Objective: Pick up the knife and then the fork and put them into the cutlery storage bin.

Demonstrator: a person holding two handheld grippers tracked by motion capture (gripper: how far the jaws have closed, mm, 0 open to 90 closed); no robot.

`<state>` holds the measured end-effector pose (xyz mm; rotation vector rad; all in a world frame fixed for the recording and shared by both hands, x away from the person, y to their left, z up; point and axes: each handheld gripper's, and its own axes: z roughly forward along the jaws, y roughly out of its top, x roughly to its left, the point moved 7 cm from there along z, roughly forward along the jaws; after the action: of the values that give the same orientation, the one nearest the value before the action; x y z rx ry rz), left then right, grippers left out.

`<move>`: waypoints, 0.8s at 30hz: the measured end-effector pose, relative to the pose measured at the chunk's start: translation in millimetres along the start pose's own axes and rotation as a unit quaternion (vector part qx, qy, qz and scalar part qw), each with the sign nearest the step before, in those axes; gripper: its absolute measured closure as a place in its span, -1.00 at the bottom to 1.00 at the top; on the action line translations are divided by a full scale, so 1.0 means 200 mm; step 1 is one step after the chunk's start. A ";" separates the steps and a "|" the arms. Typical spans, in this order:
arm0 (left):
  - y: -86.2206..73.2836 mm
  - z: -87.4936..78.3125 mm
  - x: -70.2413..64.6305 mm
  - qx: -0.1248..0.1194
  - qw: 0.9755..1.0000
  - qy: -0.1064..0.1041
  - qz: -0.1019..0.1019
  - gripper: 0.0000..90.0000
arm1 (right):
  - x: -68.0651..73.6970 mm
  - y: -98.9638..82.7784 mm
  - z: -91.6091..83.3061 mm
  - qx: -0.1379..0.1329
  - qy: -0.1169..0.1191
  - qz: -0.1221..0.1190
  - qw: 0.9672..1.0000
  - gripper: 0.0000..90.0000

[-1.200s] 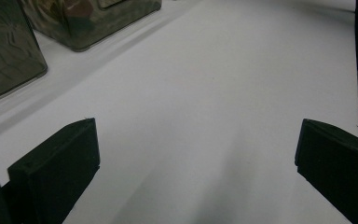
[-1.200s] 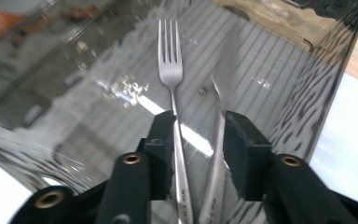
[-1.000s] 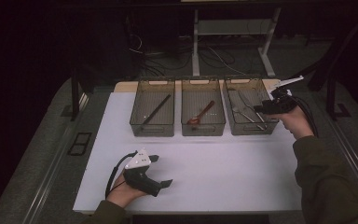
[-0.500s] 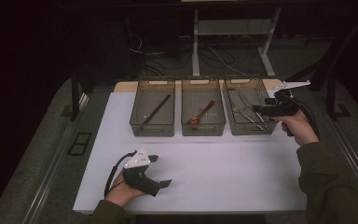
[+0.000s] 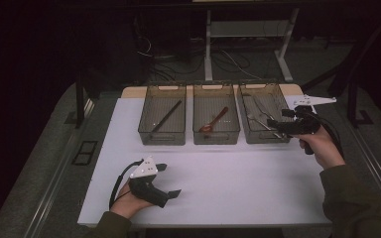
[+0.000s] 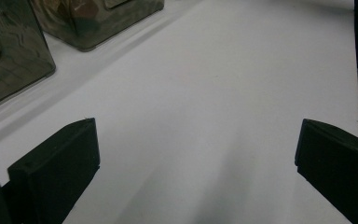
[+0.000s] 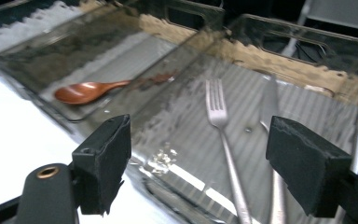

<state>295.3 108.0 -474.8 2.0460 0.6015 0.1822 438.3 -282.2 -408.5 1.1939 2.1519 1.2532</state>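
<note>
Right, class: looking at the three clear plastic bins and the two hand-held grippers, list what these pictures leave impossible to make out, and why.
- Long dark utensil in the left clear plastic bin: too small and dim in the high view to identify.
- Silver metal fork in the right bin: handle end cut off by the bottom edge of the right gripper view.
- Metal piece beside the fork: blurred, type unclear.
- Bins in the left gripper view: cropped by the frame edge, contents unreadable.

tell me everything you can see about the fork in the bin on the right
The fork looks like plain silvery metal, with slim tines and a long thin handle. It lies flat on the ribbed floor of the smoky see-through right-hand bin, beside another metal utensil. The right tool is open, and nothing grips the fork.
</note>
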 end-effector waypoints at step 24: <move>0.00 0.01 -0.02 -0.002 1.000 -0.005 0.000 -1.00 | 0.26 -0.20 -0.13 -0.025 0.055 -0.009 0.998 -0.59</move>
<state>292.5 104.3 -475.7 2.0427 0.5951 0.1725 372.0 -263.5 -424.0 1.1069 2.1907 1.3863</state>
